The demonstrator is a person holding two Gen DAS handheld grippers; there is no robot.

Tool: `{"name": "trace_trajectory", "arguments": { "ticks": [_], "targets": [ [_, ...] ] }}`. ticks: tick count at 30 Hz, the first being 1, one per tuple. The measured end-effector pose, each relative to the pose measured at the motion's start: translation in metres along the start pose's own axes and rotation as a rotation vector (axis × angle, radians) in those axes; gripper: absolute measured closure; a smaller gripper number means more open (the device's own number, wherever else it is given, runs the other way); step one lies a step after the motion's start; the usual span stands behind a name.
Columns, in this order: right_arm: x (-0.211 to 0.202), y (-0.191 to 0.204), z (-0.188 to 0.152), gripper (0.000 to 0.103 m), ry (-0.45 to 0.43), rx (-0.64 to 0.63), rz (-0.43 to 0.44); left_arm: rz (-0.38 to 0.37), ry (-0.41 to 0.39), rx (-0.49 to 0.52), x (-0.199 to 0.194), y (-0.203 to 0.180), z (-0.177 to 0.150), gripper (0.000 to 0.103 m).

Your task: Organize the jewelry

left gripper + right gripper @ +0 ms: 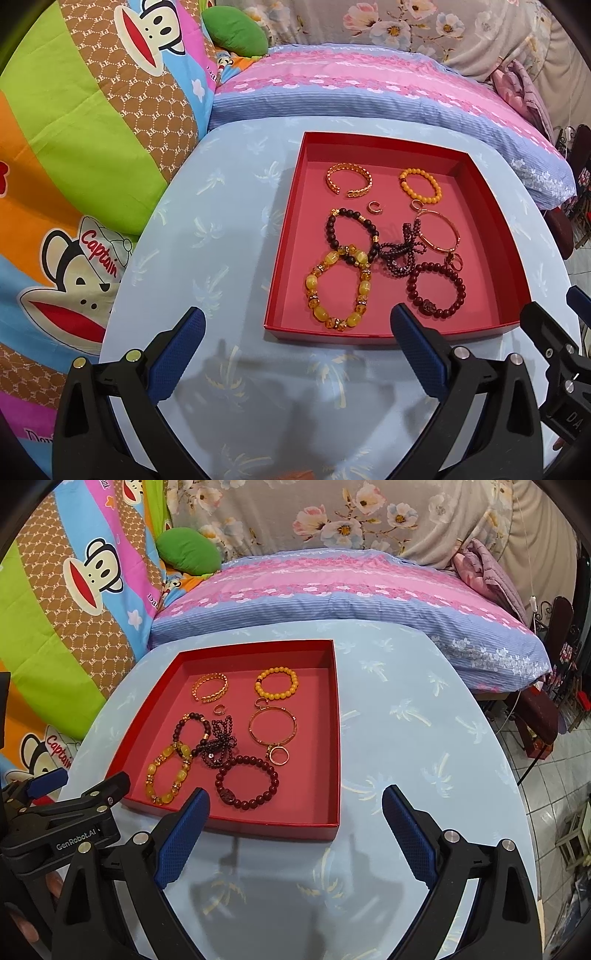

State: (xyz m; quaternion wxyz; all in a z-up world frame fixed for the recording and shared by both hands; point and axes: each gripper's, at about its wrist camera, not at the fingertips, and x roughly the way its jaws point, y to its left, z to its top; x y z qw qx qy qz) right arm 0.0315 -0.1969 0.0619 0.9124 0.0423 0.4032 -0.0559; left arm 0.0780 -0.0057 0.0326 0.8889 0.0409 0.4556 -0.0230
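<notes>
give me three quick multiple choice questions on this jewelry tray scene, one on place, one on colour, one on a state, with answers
1. Where in the red tray is the orange bead bracelet?
A. far right corner area
B. near left corner
C. outside the tray

2. What colour is the table cover?
A. dark green
B. light blue with palm trees
C. plain white

3. How is the right gripper?
A. shut on a ring
B. shut on a bracelet
C. open, holding nothing

Answers: A, it lies by the far wall toward the right; B, pale blue print shows; C, its fingers stand wide apart over the table.

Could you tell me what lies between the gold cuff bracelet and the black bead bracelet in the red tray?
A small open ring, lying apart from both, clearest in the left wrist view.
</notes>
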Motion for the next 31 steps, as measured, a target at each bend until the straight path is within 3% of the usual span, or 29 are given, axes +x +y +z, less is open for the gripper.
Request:
{"name": "trace_trajectory", "arguments": {
  "ticks": [9,31],
  "targets": [
    [-0.0002,0.0008,-0.0002,0.013,0.001,0.0,0.0,-0.016,-0.002,-0.039,0.0007,0.006,-0.0017,0.007],
    [-0.0008,0.0026,-0.0036,0.013,-0.002,-0.003,-0.003,-0.016,-0.023,-0.015,-0.0052,0.0006,-0.0025,0.007]
  ]
}}
